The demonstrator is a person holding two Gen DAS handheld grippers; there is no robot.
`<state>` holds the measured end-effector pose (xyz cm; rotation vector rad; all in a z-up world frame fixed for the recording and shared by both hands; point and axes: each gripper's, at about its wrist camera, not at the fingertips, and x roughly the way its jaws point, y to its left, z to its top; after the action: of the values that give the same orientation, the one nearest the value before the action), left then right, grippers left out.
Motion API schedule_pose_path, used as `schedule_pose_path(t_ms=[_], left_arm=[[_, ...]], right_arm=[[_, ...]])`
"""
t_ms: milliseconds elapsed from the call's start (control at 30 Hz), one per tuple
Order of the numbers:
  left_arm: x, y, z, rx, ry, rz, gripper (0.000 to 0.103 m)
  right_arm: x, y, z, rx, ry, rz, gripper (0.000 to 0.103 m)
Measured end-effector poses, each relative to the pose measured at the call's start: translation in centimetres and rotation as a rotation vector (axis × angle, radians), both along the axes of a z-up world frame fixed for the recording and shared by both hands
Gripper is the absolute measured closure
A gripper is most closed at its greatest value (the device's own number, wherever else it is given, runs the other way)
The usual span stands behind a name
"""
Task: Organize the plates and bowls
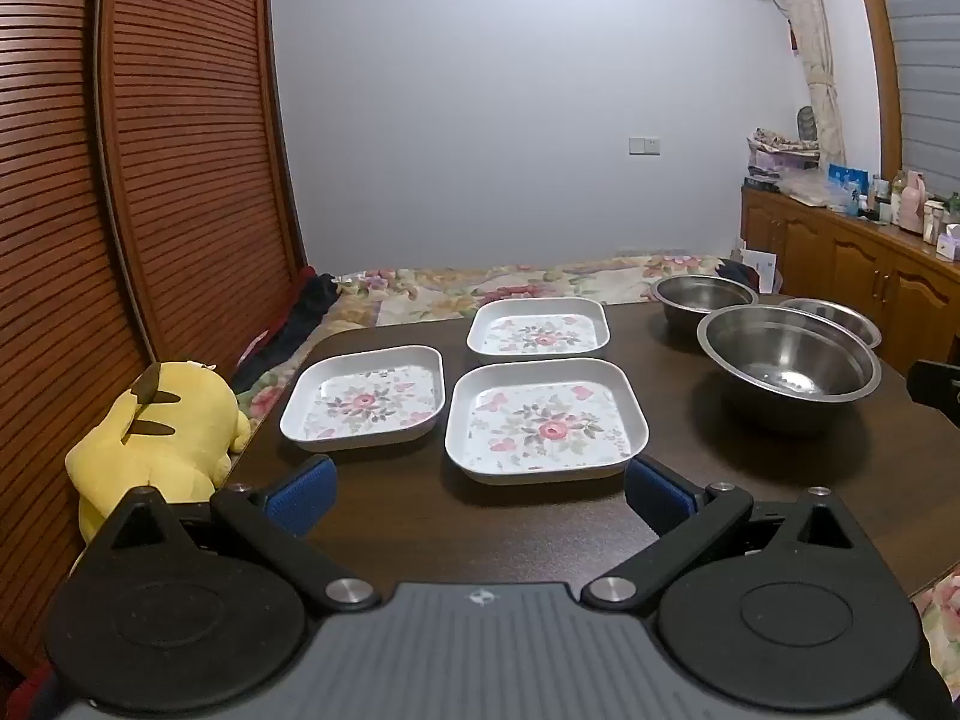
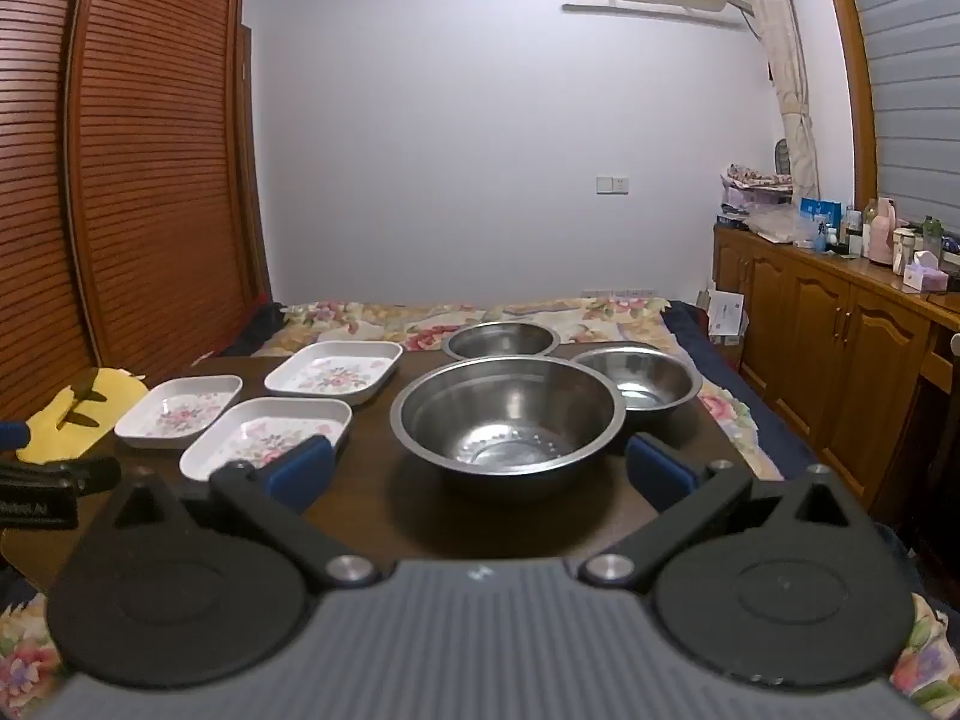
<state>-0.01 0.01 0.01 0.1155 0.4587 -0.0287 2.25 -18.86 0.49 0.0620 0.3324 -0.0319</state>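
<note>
Filling dark table (image 1: 540,528): plates, bowls.

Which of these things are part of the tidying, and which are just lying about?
Part of the job: three floral square plates; three steel bowls.

Lying about: yellow plush toy; bottles on the sideboard; floral bedspread.

Three square white plates: nearest (image 1: 546,420), left (image 1: 365,397), far (image 1: 538,329), each with a pink rose and grey-green leaf print on the base; three plain silver steel round bowls: large (image 2: 507,414), right (image 2: 639,381), far (image 2: 501,339); dark brown wooden table (image 1: 750,468); yellow plush toy (image 1: 174,426) with brown stripes; reddish-brown slatted wardrobe doors (image 1: 180,150); floral bedspread (image 2: 420,318) in cream, pink, yellow; black grippers with blue finger pads (image 1: 303,492)
</note>
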Motion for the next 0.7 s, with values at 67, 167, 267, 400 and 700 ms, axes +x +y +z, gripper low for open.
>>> schedule_pose_path(t_ms=[67,167,267,400,700], left_arm=[[0.0,0.0,0.0,-0.001,0.0,-0.001,0.0],[0.1,0.2,0.1,-0.005,0.001,-0.003,0.0],[0.0,0.0,0.5,-0.001,-0.003,-0.005,0.0],[0.2,0.3,0.7,-0.005,-0.001,-0.007,0.0],[-0.4,-0.1,0.5,0.011,-0.018,-0.006,0.0]], right_arm=[[0.0,-0.1,0.0,0.004,0.0,-0.001,0.0],[0.0,-0.1,-0.1,0.006,0.003,-0.002,0.0],[-0.1,-0.1,-0.1,0.009,0.003,-0.003,0.0],[-0.1,-1.1,0.1,0.014,0.002,-0.004,0.0],[-0.2,-0.6,-0.2,0.02,0.004,-0.006,0.0]])
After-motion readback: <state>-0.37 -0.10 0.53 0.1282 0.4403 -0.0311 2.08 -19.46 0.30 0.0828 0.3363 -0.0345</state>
